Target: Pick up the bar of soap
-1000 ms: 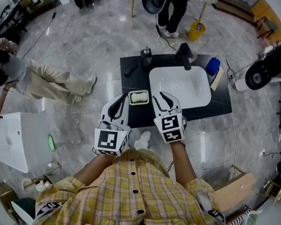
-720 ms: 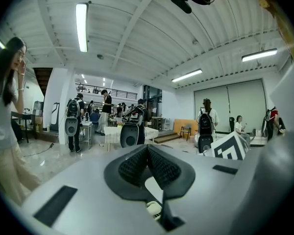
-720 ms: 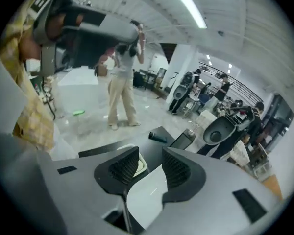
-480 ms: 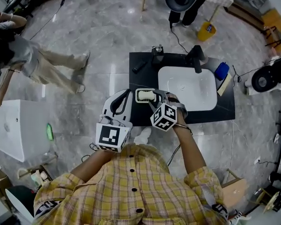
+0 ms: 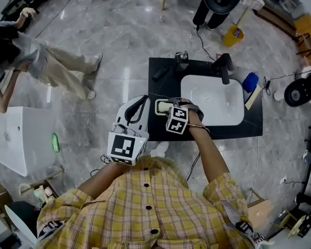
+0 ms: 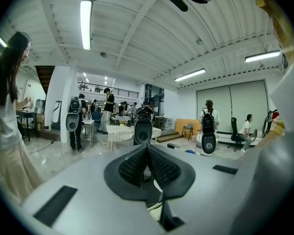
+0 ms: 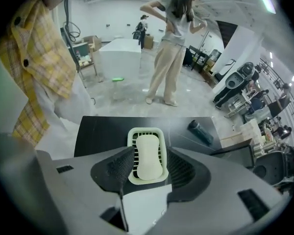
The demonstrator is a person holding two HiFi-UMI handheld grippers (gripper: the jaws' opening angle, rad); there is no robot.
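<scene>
Freshly widened tongs [image 7: 150, 149], seemingly astride soap [image 7: 147, 161]

- A yellow plaid shirt [image 5: 145, 211] crossed with grey and white lines, with small dark buttons [image 5: 148, 208] down the front.
- Its sleeves [image 5: 225, 191] end short of the forearms.
- The left gripper [image 6: 147, 163] has a smooth pale grey shell with black rectangular slots, and black jaws faced with ribbed pads [image 6: 132, 168].
- The right gripper [image 7: 151, 166] has the same pale shell and black ribbed jaws.
- Each gripper carries a white block printed with black square markers: the left cube [image 5: 125, 148] and the right cube [image 5: 177, 120].
</scene>
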